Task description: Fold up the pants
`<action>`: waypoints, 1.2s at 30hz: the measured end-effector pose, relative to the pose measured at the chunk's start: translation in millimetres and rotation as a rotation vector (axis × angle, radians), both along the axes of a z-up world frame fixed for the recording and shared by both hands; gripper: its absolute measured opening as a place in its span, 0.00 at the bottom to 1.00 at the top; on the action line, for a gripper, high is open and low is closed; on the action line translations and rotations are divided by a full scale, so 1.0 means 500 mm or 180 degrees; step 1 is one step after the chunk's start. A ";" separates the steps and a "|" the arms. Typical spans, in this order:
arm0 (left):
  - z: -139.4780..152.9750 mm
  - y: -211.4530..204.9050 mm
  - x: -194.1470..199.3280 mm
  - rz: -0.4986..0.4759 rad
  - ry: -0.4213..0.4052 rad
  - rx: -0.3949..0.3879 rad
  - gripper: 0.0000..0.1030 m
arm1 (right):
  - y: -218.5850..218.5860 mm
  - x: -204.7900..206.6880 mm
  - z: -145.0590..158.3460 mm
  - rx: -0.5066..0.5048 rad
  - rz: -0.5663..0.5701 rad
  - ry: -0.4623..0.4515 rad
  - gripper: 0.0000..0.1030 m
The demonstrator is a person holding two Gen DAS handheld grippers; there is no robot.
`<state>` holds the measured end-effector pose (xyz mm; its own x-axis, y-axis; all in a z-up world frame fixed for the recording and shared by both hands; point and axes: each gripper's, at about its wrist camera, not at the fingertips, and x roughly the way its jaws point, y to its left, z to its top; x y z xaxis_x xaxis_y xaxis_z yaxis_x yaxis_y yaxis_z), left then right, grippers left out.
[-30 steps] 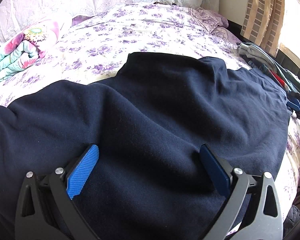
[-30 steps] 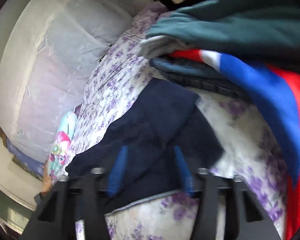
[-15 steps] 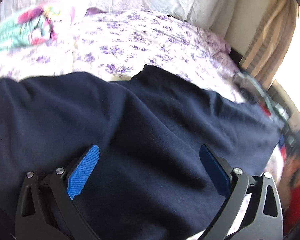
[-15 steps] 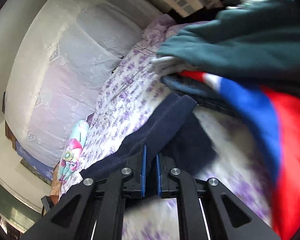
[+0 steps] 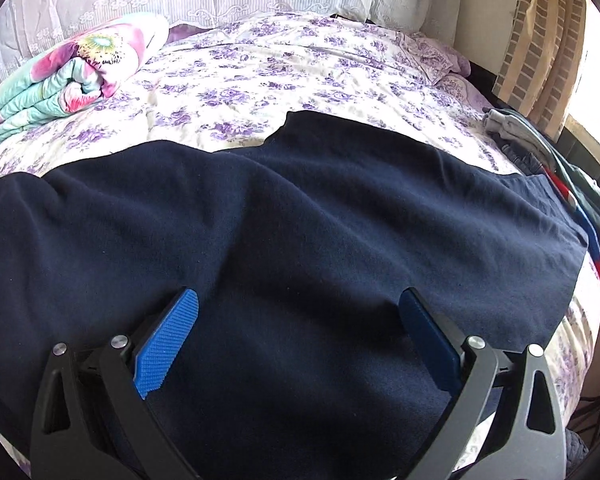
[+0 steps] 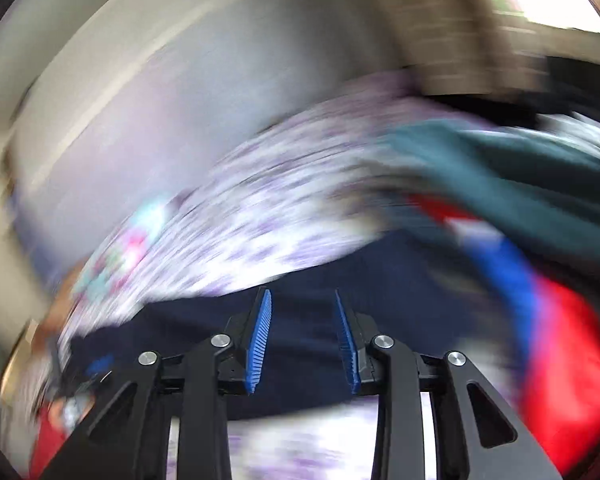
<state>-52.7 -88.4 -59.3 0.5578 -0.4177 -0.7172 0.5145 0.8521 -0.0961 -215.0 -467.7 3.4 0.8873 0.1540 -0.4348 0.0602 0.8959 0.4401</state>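
Right gripper (image 6: 303, 336) just let go of the pants (image 5: 300, 248), fingers opening empty above them; left gripper (image 5: 296, 344) spread wide over them, fold laid.

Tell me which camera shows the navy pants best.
The left wrist view: the pants lie sharp and spread across the flowered bedspread. The right wrist view is motion-blurred and shows only a dark strip of the pants beyond its fingers.
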 end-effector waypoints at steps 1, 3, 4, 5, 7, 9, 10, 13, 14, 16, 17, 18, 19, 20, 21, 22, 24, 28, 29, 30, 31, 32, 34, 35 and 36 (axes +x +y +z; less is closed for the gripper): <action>-0.001 0.000 -0.002 0.0012 -0.0013 0.0010 0.95 | 0.044 0.050 0.010 -0.0061 0.0260 0.0028 0.33; 0.000 0.004 0.001 0.0021 -0.0016 -0.0005 0.95 | 0.151 0.163 0.025 -0.0232 0.0744 0.0092 0.33; -0.001 0.006 0.002 0.0029 -0.0012 -0.0025 0.95 | 0.212 0.226 0.029 -0.0321 0.0984 0.0131 0.33; 0.000 0.008 0.001 0.0037 -0.0009 -0.0039 0.95 | 0.252 0.264 0.032 -0.0367 0.1124 0.0165 0.33; -0.001 0.012 0.002 0.0042 -0.0002 -0.0067 0.95 | 0.342 0.346 0.031 -0.0433 0.1417 0.0265 0.33; -0.001 0.011 0.001 0.0045 -0.0003 -0.0066 0.95 | 0.427 0.408 0.024 -0.0561 0.1586 0.0374 0.33; -0.001 0.012 0.001 0.0045 -0.0003 -0.0066 0.95 | 0.463 0.449 0.016 -0.0678 0.1614 0.0463 0.32; -0.001 0.012 0.001 0.0047 -0.0002 -0.0061 0.95 | 0.495 0.491 -0.022 -0.0852 0.1577 0.0651 0.32; -0.002 0.011 0.001 0.0048 -0.0003 -0.0059 0.95 | 0.496 0.504 -0.042 -0.0879 0.1589 0.0748 0.32; -0.002 0.011 0.000 0.0053 -0.0008 -0.0041 0.95 | 0.509 0.522 -0.073 -0.0995 0.1567 0.0839 0.04; -0.002 0.009 0.000 0.0056 -0.0013 -0.0023 0.95 | 0.513 0.525 -0.080 -0.1086 0.1538 0.0822 0.02; -0.003 0.009 0.001 0.0057 -0.0016 -0.0008 0.95 | 0.513 0.526 -0.077 -0.1117 0.1503 0.0766 0.01; -0.004 0.008 0.001 0.0060 -0.0022 0.0015 0.95 | 0.507 0.533 -0.071 -0.1125 0.1431 0.0733 0.00; -0.004 0.007 0.002 0.0058 -0.0025 0.0026 0.95 | 0.494 0.551 -0.069 -0.1103 0.1326 0.0727 0.00; -0.005 0.007 0.002 0.0057 -0.0026 0.0030 0.95 | 0.487 0.567 -0.070 -0.1057 0.1253 0.0750 0.00; -0.005 0.009 0.003 0.0054 -0.0022 0.0023 0.95 | 0.478 0.592 -0.086 -0.0970 0.1225 0.0861 0.00; -0.004 0.011 0.005 0.0048 -0.0013 -0.0007 0.95 | 0.465 0.615 -0.113 -0.0778 0.1274 0.0994 0.00; -0.003 0.024 0.006 0.0030 0.0021 -0.0132 0.95 | 0.430 0.557 -0.056 -0.0594 0.1234 0.0621 0.03; -0.004 0.025 0.007 0.0026 0.0029 -0.0153 0.95 | 0.427 0.534 -0.037 -0.0591 0.1259 0.0521 0.04; -0.004 0.027 0.008 0.0023 0.0034 -0.0170 0.95 | 0.426 0.511 -0.022 -0.0572 0.1310 0.0437 0.04; -0.004 0.028 0.008 0.0020 0.0038 -0.0183 0.95 | 0.429 0.491 -0.012 -0.0554 0.1397 0.0394 0.05; -0.004 0.030 0.008 0.0013 0.0044 -0.0201 0.95 | 0.436 0.472 -0.009 -0.0550 0.1520 0.0407 0.05; -0.004 0.032 0.008 0.0006 0.0054 -0.0236 0.95 | 0.449 0.456 -0.025 -0.0539 0.1725 0.0517 0.26; -0.004 0.036 0.008 -0.0001 0.0063 -0.0277 0.95 | 0.456 0.459 -0.046 -0.0566 0.1821 0.0634 0.35; -0.003 0.036 0.007 -0.0004 0.0070 -0.0306 0.95 | 0.464 0.466 -0.065 -0.0606 0.1837 0.0715 0.43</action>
